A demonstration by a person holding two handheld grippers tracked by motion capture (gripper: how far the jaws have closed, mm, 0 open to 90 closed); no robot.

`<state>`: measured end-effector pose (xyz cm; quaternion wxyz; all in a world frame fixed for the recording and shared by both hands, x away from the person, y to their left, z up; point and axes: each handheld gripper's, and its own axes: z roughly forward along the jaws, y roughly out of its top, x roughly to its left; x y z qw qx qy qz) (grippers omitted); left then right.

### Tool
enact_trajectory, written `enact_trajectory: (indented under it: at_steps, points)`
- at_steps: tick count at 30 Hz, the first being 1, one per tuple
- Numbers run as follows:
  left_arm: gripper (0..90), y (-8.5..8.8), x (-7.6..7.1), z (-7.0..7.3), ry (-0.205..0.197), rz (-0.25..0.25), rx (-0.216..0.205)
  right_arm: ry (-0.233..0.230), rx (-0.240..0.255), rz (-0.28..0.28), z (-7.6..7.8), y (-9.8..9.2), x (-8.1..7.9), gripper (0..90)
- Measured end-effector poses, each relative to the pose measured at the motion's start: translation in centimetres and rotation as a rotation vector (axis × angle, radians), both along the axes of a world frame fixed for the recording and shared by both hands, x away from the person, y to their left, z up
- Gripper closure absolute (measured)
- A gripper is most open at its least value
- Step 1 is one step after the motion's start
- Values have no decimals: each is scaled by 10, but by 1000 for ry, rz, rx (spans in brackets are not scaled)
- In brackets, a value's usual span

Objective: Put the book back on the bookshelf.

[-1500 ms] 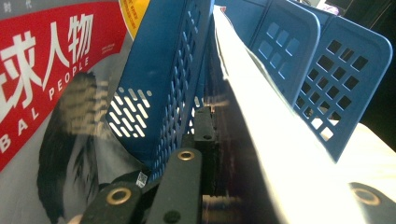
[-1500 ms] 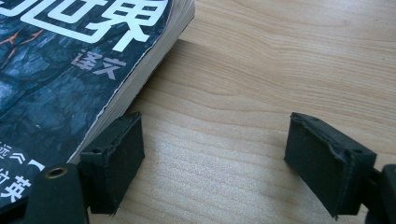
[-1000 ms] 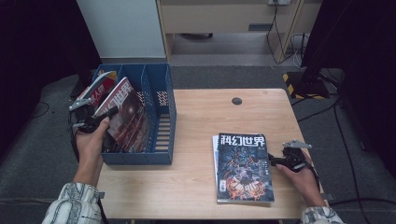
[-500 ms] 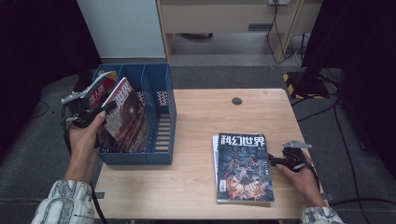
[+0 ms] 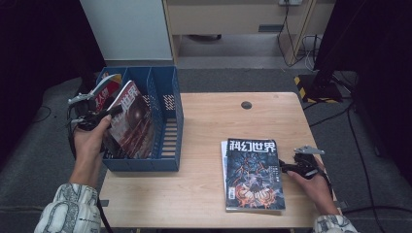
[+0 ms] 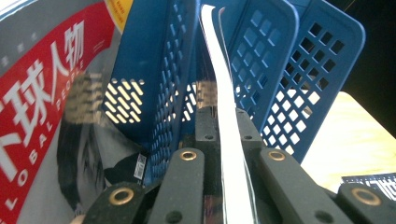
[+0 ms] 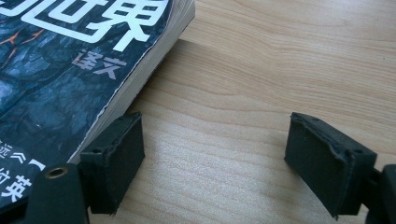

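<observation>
The dark-covered magazine [image 5: 132,121] stands tilted in a middle slot of the blue file rack [image 5: 167,121] at the table's [image 5: 204,194] left end, lifted slightly since a second ago. The left hand-held gripper [image 5: 104,114], its jaws just closing further, clamps its edge [image 6: 229,140]. The right hand-held gripper [image 7: 215,158] rests released beside the magazine stack [image 5: 253,172], suggesting filing is under way.

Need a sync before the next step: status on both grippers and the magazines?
Left gripper shut on dark magazine in blue rack, jaws just closed further. Right gripper open beside magazine stack. Nothing in the way.
</observation>
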<state>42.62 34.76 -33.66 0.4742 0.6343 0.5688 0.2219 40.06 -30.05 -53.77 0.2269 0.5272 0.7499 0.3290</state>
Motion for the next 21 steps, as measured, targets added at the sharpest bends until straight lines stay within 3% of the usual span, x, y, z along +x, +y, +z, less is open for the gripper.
enact_trajectory:
  at_steps: [11, 21]
  points:
    - [836, -6, 6, 14, -65, 38, -3, 0, 0, 0, 0, 0, 0, 197]
    - [836, -11, 25, 3, -92, 75, -1, -1, 1, 6, 0, 0, 0, 196]
